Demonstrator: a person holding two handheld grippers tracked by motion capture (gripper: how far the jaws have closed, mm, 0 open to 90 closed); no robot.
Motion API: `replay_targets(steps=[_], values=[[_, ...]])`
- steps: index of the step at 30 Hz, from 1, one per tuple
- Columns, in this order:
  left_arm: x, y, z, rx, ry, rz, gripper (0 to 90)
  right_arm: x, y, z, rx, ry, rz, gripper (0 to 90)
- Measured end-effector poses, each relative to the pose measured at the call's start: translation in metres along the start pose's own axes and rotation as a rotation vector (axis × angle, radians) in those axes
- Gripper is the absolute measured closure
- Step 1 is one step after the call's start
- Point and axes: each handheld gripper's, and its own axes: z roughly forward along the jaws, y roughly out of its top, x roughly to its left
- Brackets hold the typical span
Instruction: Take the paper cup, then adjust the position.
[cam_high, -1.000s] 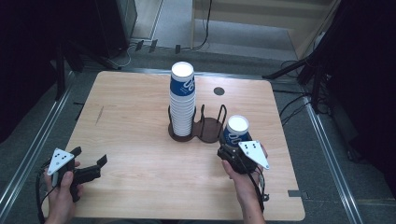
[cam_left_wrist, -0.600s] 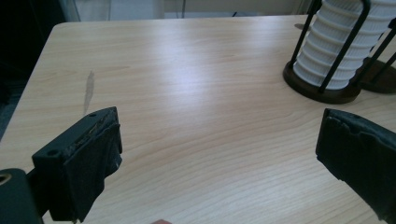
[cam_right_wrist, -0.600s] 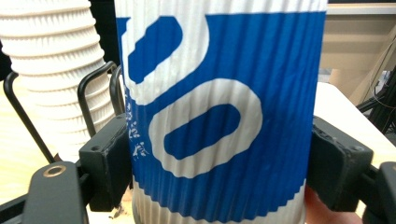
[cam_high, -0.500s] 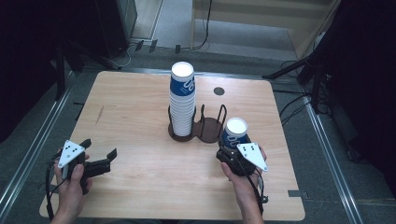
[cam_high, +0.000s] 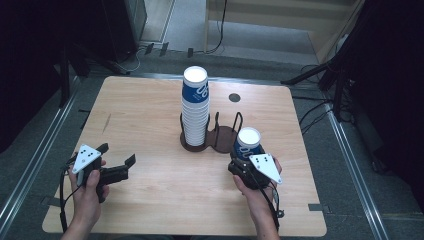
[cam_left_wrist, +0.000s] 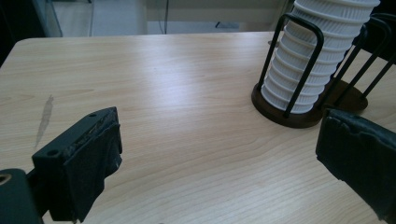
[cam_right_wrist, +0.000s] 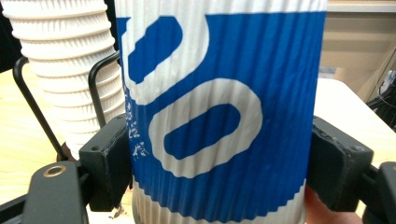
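Over the pale wooden table (cam_high: 150, 105), near its front left edge: left gripper (cam_high: 118, 161) held level, jaws spread wide around nothing. Near the front right: right gripper (cam_high: 245, 159) clamped on an upright blue-and-white ribbed paper cup (cam_high: 248, 143), just beside the dark two-ring wire cup holder (cam_high: 223, 136). In the holder's left ring: tall stack of blue-and-white ribbed paper cups (cam_high: 194, 107).

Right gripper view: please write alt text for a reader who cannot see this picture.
A blue and white ribbed paper cup stands upright, clamped between the two black jaws of the right gripper, one pad on each side of its wall. Behind it on the left, a tall stack of white ribbed cups sits inside a black wire holder on the wooden table.
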Motion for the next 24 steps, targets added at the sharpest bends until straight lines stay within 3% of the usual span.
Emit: replay_targets(steps=[4, 15, 21, 24], values=[[-0.006, 0.006, 0.005, -0.005, -0.022, -0.023, 1.2, 0.003, -0.002, 0.001, 0.003, 0.003, -0.011, 19.3], [-0.022, 0.006, 0.010, 0.010, -0.079, 0.032, 1.2, 0.007, -0.006, 0.002, 0.014, 0.008, -0.027, 19.3], [-0.028, 0.004, 0.014, 0.031, -0.154, 0.061, 1.3, 0.015, -0.008, 0.003, 0.014, 0.016, -0.064, 19.3], [-0.031, 0.005, 0.015, 0.038, -0.165, 0.066, 1.2, 0.019, -0.010, 0.003, 0.016, 0.018, -0.078, 19.3]])
